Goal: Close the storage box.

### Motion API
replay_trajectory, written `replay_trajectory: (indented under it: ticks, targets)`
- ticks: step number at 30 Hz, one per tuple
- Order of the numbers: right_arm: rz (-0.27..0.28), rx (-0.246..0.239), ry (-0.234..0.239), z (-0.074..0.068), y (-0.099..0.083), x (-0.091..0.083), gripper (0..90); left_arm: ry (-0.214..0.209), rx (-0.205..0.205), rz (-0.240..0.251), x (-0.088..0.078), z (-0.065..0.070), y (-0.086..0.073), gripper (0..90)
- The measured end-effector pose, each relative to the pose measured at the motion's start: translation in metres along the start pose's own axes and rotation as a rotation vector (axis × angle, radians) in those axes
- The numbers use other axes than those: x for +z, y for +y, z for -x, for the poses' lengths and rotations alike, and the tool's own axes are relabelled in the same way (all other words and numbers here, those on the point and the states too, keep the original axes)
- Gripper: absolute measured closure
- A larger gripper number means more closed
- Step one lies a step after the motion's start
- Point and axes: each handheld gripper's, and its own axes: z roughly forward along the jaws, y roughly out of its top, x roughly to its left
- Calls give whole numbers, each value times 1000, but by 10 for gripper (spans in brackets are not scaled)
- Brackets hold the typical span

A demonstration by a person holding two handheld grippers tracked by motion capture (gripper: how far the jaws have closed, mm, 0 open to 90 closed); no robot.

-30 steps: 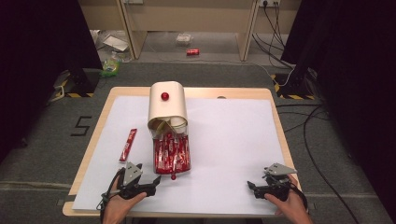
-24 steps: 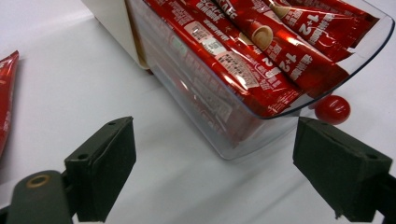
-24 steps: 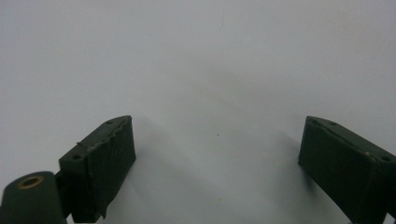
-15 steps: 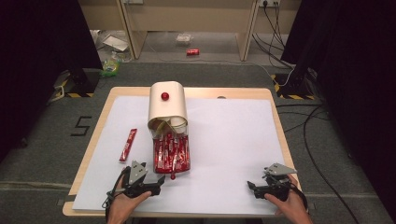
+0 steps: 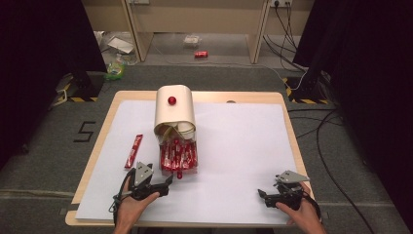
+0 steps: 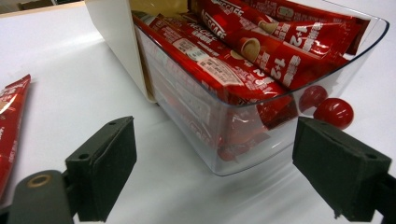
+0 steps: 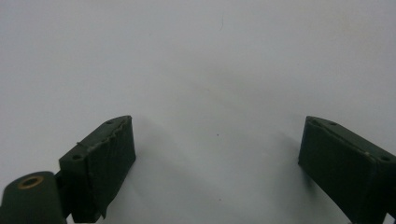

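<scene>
Grey carpet floor; wooden table, white sheet; black curtains at both sides; cables trailed across floor.

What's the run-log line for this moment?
left gripper: open, facing clear plastic drawer of red sachets | right gripper: open, over white sheet

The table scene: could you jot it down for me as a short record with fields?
Surface: white sheet on a wooden table
Container: cream box, clear drawer pulled out
Contents: red sachets
Loose: one sachet left of the box
Left gripper: jaws open, facing the drawer
Right gripper: jaws open, over bare sheet
</scene>
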Motion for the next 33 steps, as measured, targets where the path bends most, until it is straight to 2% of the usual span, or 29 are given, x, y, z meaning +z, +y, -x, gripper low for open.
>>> replay_trajectory:
  ticks: [9,12,16,22,33]
  targets:
    - [0,0,0,0,0,0,112,-3,-33,9,6,-3,3,119]
    - [0,0,0,0,0,0,112,-35,-79,15,8,-8,5,120]
    - [0,0,0,0,0,0,112,-13,-62,19,9,-9,8,115]
    - [0,0,0,0,0,0,112,2,-66,23,14,-11,11,116]
    - [-1,1,0,0,0,0,111,7,-98,32,21,-16,13,114]
